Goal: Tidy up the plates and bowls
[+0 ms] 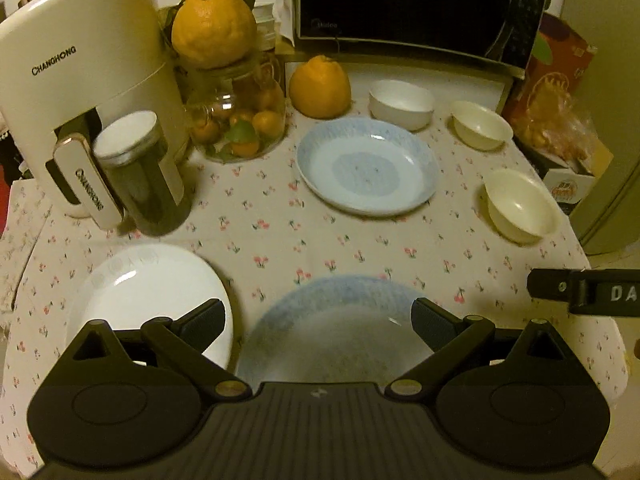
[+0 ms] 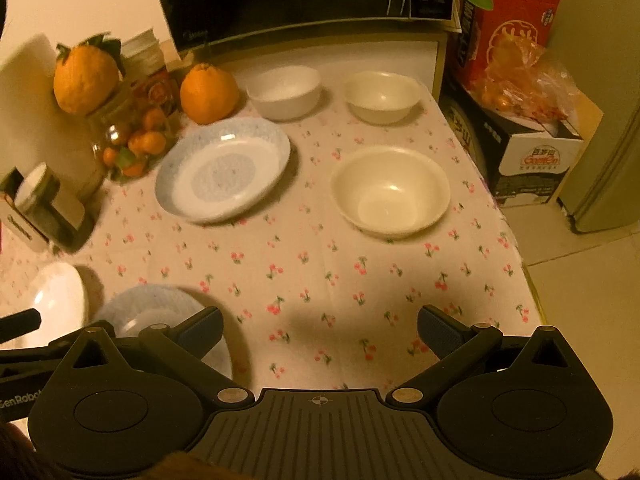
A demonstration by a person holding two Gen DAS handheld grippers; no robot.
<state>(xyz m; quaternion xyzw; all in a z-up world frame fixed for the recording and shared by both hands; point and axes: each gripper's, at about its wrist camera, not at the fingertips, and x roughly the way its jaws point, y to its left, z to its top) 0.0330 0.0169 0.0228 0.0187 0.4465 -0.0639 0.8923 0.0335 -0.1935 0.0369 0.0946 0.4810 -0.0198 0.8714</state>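
Observation:
My left gripper (image 1: 318,322) is open above a near blue plate (image 1: 332,328), which lies between its fingers on the table's near side. A white plate (image 1: 148,292) sits just left of it. A second blue plate (image 1: 366,166) lies mid-table. A white bowl (image 1: 401,104) and two cream bowls (image 1: 481,124) (image 1: 522,206) stand at the right. My right gripper (image 2: 320,330) is open over bare cloth, with the near blue plate (image 2: 156,312) at its left finger. Ahead of it are the large cream bowl (image 2: 390,192), the far blue plate (image 2: 224,168), a white bowl (image 2: 285,90) and a cream bowl (image 2: 382,96).
A white appliance (image 1: 88,76) with a dark jar (image 1: 138,172) stands at left. A glass jar of small oranges (image 1: 240,120), two big citrus fruits (image 1: 320,86) and a microwave (image 1: 412,4) line the back. Boxes (image 2: 516,92) sit beyond the table's right edge (image 2: 524,264).

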